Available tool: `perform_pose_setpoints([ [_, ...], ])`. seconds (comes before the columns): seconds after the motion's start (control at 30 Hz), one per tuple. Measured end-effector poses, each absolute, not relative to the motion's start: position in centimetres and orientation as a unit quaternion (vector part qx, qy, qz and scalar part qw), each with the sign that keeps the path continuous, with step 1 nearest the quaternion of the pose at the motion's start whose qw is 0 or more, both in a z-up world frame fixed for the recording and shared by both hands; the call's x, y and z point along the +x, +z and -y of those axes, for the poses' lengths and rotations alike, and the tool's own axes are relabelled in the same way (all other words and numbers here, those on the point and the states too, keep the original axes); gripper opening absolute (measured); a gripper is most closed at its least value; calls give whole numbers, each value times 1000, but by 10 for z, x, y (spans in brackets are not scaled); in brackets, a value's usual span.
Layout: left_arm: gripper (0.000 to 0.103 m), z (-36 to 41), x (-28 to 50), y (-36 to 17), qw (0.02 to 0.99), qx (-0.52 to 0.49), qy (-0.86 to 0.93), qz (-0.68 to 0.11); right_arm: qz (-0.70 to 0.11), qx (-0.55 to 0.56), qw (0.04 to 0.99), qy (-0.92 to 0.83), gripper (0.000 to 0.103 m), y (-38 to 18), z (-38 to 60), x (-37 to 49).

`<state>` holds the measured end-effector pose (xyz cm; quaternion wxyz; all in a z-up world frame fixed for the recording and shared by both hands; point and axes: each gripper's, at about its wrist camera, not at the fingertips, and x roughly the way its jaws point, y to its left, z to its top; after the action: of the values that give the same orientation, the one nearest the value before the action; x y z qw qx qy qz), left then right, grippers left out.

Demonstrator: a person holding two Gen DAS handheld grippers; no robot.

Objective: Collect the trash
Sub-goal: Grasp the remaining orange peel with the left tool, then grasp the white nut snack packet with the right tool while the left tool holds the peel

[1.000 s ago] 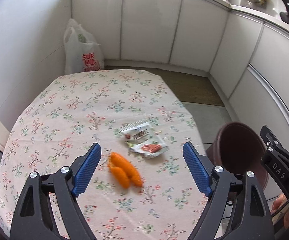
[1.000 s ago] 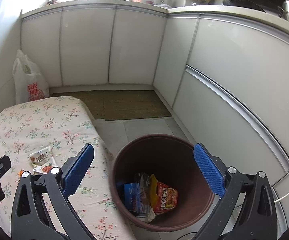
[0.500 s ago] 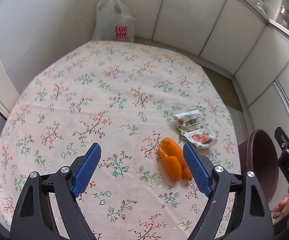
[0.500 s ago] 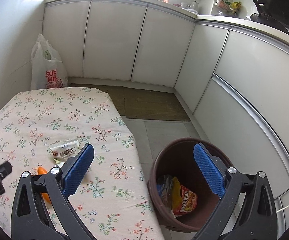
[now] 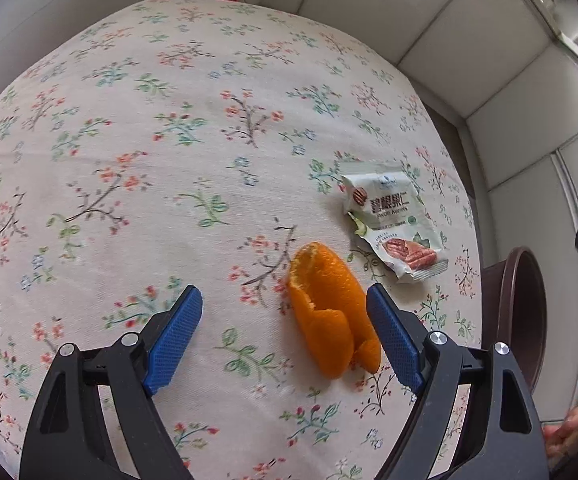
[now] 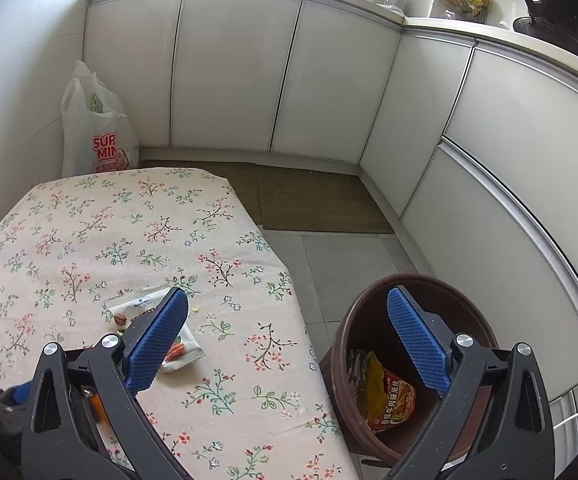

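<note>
The left gripper [image 5: 285, 320] was held spread, an orange peel [image 5: 331, 312] lying low and right of centre, beside its right pad. The right gripper [image 6: 289, 336] (likewise spread, nothing pinched) was held between the floral tablecloth [image 6: 89, 240] and the brown bin [image 6: 489, 320].

Table [image 5: 129, 140] is bare cloth on the left and far side, so access there is wide open. Only obstacles sit near the right edge: orange peel [image 5: 329, 312] and snack wrapper [image 5: 393, 220] just beyond it, apart. Brown bin [image 6: 413, 360] stands on the floor beside the table, mouth unobstructed, wrappers low inside.
</note>
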<state>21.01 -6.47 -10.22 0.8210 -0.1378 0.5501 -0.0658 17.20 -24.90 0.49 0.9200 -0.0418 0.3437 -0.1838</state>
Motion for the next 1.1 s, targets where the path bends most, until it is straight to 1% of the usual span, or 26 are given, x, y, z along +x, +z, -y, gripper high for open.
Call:
perform_pose_setpoints([
  [0.07, 81, 77, 212, -107, 822, -116, -77, -552, -346, -43, 919, -186, 96, 3, 248, 177],
  [0.13, 77, 90, 209, -108, 837, -76, -82, -536, -349, -40, 917, -187, 96, 1, 250, 183],
  [0.17, 68, 93, 207, -109, 840, -66, -93, -531, -351, -38, 916, -189, 96, 0, 251, 186],
  [0.2, 57, 96, 206, -108, 842, -60, -105, -525, -354, -34, 915, -189, 96, -2, 252, 189],
  [0.3, 37, 94, 204, -106, 843, -60, -126, -520, -365, -16, 912, -187, 96, -8, 256, 200],
  [0.4, 28, 79, 206, -107, 835, -86, -134, -527, -382, 4, 908, -173, 96, -19, 259, 210],
  [0.5, 25, 57, 209, -106, 828, -118, -125, -533, -404, 8, 902, -154, 96, -30, 258, 221],
  [0.6, 25, 40, 210, -101, 828, -137, -117, -532, -441, 4, 889, -124, 96, -48, 250, 233],
  [0.7, 25, 18, 210, -87, 820, -163, -121, -536, -461, -2, 882, -101, 96, -63, 241, 244],
  [0.83, 25, -4, 205, -68, 824, -163, -120, -529, -486, -9, 871, -72, 95, -88, 228, 257],
  [0.9, 25, -16, 204, -61, 830, -166, -110, -521, -498, -10, 866, -55, 83, -99, 223, 262],
  [0.93, 25, -21, 205, -60, 830, -172, -107, -520, -505, -10, 862, -46, 72, -103, 222, 264],
  [0.97, 25, -26, 207, -61, 828, -177, -105, -521, -513, -2, 858, -36, 68, -107, 221, 266],
  [1.0, 25, -30, 208, -63, 826, -183, -102, -524, -511, 10, 859, -30, 66, -108, 223, 266],
  [1.1, 25, -35, 211, -72, 812, -203, -97, -538, -514, 33, 857, -5, 38, -106, 221, 265],
])
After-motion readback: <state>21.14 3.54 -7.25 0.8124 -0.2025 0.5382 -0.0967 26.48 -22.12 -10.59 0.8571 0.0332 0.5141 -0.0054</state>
